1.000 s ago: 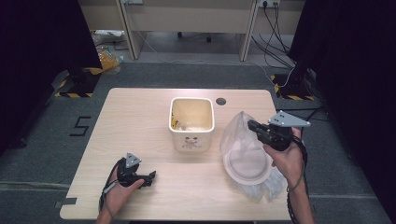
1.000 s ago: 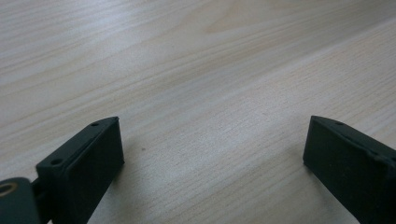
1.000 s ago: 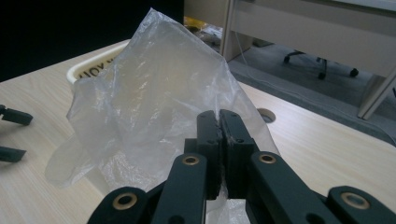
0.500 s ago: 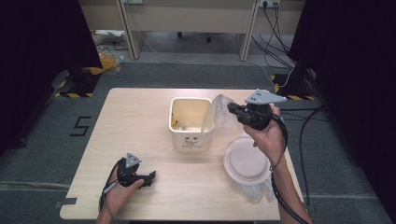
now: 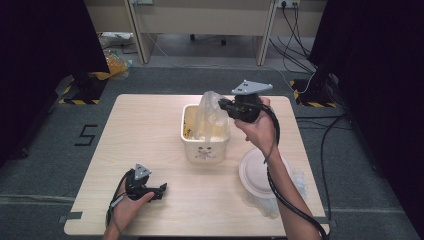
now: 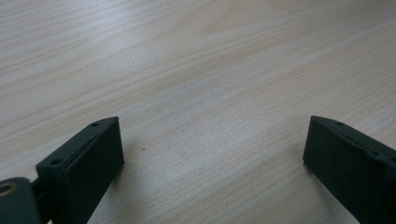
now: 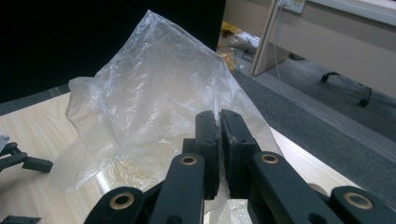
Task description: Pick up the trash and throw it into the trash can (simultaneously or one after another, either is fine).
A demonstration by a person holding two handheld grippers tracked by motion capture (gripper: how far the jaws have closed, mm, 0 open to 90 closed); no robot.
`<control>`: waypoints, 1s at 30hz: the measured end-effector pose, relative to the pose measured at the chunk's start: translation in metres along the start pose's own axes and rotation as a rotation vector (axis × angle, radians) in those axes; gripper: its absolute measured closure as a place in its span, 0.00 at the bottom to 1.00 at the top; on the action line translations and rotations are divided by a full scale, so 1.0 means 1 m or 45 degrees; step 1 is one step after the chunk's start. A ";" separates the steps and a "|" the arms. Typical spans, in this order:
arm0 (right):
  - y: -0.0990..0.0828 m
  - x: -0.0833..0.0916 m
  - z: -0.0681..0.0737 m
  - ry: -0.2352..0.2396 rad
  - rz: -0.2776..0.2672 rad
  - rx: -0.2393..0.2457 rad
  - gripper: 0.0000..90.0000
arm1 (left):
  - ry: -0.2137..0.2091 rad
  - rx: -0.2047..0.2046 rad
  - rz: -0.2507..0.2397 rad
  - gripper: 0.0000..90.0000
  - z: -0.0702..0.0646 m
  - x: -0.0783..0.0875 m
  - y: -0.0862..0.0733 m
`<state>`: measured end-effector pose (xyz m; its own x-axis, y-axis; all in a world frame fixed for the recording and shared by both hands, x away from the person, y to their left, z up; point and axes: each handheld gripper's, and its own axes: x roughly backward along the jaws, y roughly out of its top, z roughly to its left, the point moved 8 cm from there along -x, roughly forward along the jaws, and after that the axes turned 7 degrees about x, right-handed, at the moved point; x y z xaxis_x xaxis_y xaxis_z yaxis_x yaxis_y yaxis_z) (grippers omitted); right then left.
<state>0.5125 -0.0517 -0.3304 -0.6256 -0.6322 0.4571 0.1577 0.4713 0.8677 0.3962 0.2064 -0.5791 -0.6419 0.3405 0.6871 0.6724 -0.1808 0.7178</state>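
Surface (image 5: 150, 130): pale wood, bin (image 5: 205, 146) at centre, plate (image 5: 262, 172) to its right on crumpled film. Right gripper (image 5: 222, 106) above bin's right rim, jaws closed, pinching clear bag (image 5: 210, 117). Bag hanging left of jaws, long axis near vertical, lower end inside bin mouth. Likely next: release into bin. Left gripper (image 5: 161, 190) resting at near-left edge, jaws open, nothing between, well apart from bin.
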 end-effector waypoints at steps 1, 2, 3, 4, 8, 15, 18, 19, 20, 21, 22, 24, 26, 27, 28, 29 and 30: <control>0.001 -0.005 0.001 0.005 0.006 0.000 0.96 | 0.000 0.000 0.000 0.05 0.000 0.000 0.000; 0.002 -0.009 0.002 0.011 0.014 0.002 0.96 | 0.000 0.000 0.000 0.05 0.000 0.000 0.000; 0.005 -0.018 0.003 0.022 0.025 0.008 0.96 | 0.000 0.000 -0.001 0.05 0.000 0.000 0.000; 0.006 -0.021 0.004 0.027 0.031 0.008 0.96 | 0.000 0.000 -0.001 0.05 0.000 0.000 0.000; 0.012 -0.030 0.006 0.038 0.029 0.017 0.96 | 0.000 -0.001 0.000 0.05 0.000 0.000 0.000; 0.011 -0.050 0.012 0.067 0.056 0.015 0.95 | 0.000 -0.009 0.006 0.05 0.000 0.000 0.000; -0.002 -0.060 0.011 0.076 0.096 -0.009 0.95 | 0.000 -0.009 0.006 0.05 0.000 0.000 0.000; -0.002 -0.060 0.011 0.076 0.096 -0.009 0.95 | 0.000 -0.009 0.006 0.05 0.000 0.000 0.000; -0.007 -0.063 0.009 0.077 0.109 -0.013 0.95 | 0.000 -0.009 0.006 0.05 0.000 0.000 0.000; -0.012 -0.065 0.008 0.078 0.123 -0.023 0.95 | -0.001 -0.007 0.007 0.05 0.000 0.000 0.000; -0.016 -0.068 0.007 0.079 0.139 -0.029 0.95 | -0.002 -0.008 0.009 0.05 0.000 0.000 0.000; -0.025 -0.073 0.005 0.082 0.165 -0.036 0.95 | -0.002 -0.008 0.009 0.05 0.000 0.000 0.000; -0.032 -0.077 0.003 0.084 0.190 -0.046 0.94 | -0.002 -0.008 0.009 0.05 0.000 0.000 0.000; -0.039 -0.081 0.002 0.087 0.205 -0.058 0.94 | -0.002 -0.007 0.009 0.05 0.000 0.000 0.000; -0.043 -0.083 0.002 0.086 0.219 -0.063 0.94 | -0.002 -0.007 0.009 0.05 0.000 0.000 0.000; -0.043 -0.083 0.002 0.086 0.219 -0.063 0.94 | -0.002 -0.007 0.009 0.05 0.000 0.000 0.000; -0.049 -0.088 0.002 0.090 0.242 -0.069 0.93 | -0.002 -0.007 0.009 0.05 0.000 0.000 0.000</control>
<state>0.5580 -0.0181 -0.4138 -0.5261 -0.5773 0.6244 0.3100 0.5535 0.7730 0.3957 0.2069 -0.5791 -0.6365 0.3408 0.6919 0.6749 -0.1882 0.7135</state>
